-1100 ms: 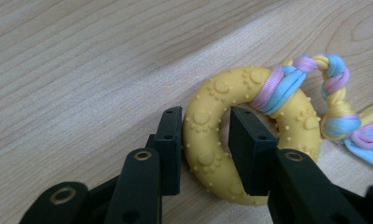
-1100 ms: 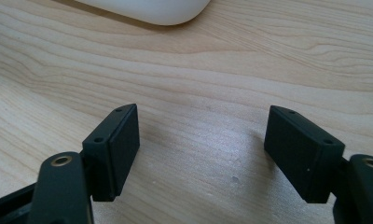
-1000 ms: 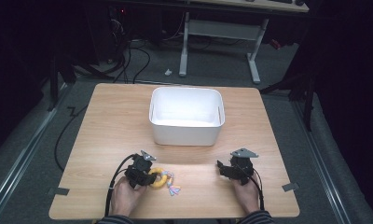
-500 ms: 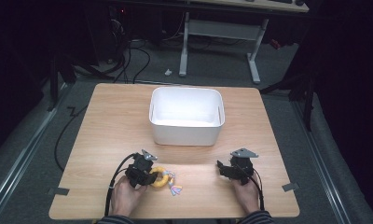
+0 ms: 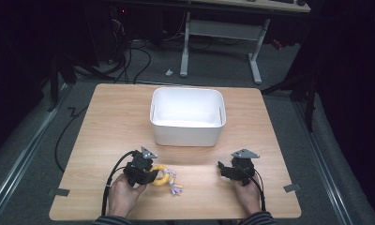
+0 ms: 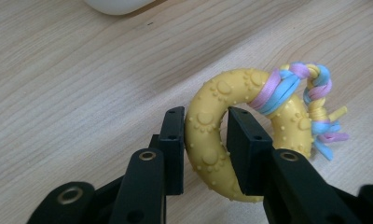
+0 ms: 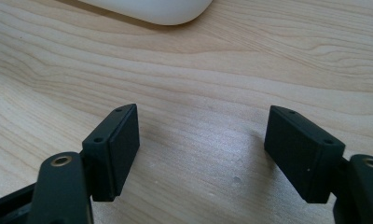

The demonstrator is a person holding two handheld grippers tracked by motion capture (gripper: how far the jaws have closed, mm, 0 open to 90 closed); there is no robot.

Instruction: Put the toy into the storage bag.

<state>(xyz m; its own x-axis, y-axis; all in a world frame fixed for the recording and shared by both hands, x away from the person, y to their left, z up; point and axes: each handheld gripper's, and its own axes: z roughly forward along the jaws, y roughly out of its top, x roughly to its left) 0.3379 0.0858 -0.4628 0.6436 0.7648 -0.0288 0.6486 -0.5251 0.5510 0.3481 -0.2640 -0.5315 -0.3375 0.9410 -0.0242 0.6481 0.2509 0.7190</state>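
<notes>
You are working at a light wood-grain desk [image 5: 106, 122] in a dark room; grey floor and loose cables [image 5: 129, 61] are lying beyond it, with a second table's white legs [image 5: 256, 61] behind. A white bin [image 5: 187, 116] is sitting mid-desk. Your left gripper [image 6: 205, 140] is clamping its jaws on the near arc of a yellow nubbed ring toy [image 6: 208, 140] with braided pastel rope [image 6: 310, 93], resting on the desk's near edge. Your right gripper [image 7: 203, 154] is holding its jaws wide apart over bare wood, gripping nothing.
</notes>
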